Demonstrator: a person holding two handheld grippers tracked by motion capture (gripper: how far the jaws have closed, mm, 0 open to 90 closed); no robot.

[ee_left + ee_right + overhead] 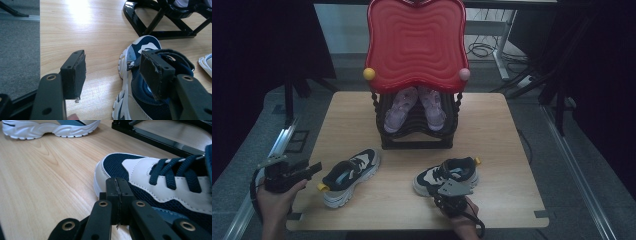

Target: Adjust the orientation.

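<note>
Wood, mesh and gloss

The table (492,130) shows pale, smooth wood grain; the sneakers (160,177) combine navy mesh cloth with smooth white panels; the rack (160,22) is glossy black; the tray (416,42) is shiny red plastic.

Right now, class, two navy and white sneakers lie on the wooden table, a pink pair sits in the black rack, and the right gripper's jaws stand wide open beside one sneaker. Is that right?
Not quite. The right gripper is shut, its jaws pressed together with nothing between them, as the right gripper view shows. The rest holds: two navy and white sneakers on the wooden table, a pink pair in the black rack.
</note>
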